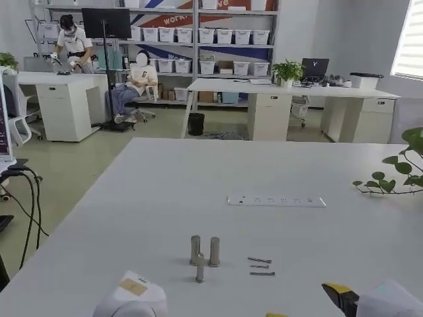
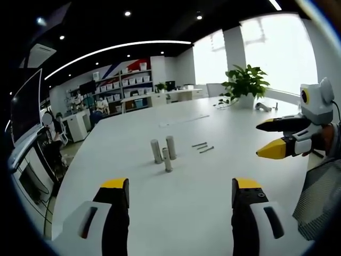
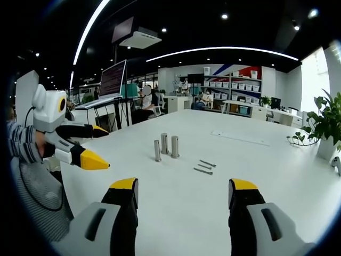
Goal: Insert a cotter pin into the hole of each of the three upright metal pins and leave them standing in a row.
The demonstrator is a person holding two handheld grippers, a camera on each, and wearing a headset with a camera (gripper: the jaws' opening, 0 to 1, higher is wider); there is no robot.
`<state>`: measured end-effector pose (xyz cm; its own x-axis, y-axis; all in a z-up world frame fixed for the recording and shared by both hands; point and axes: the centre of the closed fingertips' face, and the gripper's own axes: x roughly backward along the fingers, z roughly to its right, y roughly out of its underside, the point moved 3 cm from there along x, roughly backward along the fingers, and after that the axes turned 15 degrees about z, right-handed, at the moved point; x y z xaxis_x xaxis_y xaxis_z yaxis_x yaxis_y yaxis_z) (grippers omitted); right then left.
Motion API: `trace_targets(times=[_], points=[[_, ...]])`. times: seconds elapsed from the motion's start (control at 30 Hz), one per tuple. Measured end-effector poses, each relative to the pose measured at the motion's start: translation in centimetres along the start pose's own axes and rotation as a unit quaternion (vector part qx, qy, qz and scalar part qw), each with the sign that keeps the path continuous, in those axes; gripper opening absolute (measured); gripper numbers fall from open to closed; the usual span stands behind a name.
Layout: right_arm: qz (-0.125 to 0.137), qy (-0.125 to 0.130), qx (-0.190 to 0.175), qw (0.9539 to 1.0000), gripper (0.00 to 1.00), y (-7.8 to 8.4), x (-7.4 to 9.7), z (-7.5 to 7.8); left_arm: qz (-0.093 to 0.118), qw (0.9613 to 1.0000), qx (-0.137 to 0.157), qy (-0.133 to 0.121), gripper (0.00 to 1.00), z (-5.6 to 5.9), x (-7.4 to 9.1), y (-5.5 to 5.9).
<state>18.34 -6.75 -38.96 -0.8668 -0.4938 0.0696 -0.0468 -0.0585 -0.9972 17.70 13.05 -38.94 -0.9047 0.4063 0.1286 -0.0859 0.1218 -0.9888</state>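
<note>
Left fingers (image 2: pixel 114 213) first: spread wide apart with nothing between them, over bare bench (image 2: pixel 176 224). Same story with the right fingers (image 3: pixel 125 213), wide open and empty. So the left gripper (image 2: pixel 180 186) and right gripper (image 3: pixel 184 185) both hover near the front edge, well short of the parts, one on each side.

Further out, mid-bench, the three metal pins (image 1: pixel 214 251) stand upright in a tight little cluster. It's more a triangle than a row: two side by side at the back and one just in front. Just beside them on the right lie the three cotter pins (image 1: pixel 260 260), flat on the bench, roughly parallel and not touching the metal pins. Past all that there's a white power strip (image 1: pixel 276 201) and a leafy plant (image 1: pixel 396 168) at the right edge.

Progress-wise I'd call it zero out of three. All the cotter pins are loose, and none goes through a metal pin as far as I can tell (the holes are too small to make out). Everything's left: grab a cotter pin, thread it, times three, then line the metal pins up properly.
</note>
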Motion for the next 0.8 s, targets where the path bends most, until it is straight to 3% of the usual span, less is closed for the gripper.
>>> trace_targets(times=[0.8], points=[[-0.003, 0.009, 0.001, 1.0000, 0.68, 0.12, 0.09, 0.41, 0.002, 1.0000, 0.000, -0.002, 0.75, -0.11, -0.05, 0.00]])
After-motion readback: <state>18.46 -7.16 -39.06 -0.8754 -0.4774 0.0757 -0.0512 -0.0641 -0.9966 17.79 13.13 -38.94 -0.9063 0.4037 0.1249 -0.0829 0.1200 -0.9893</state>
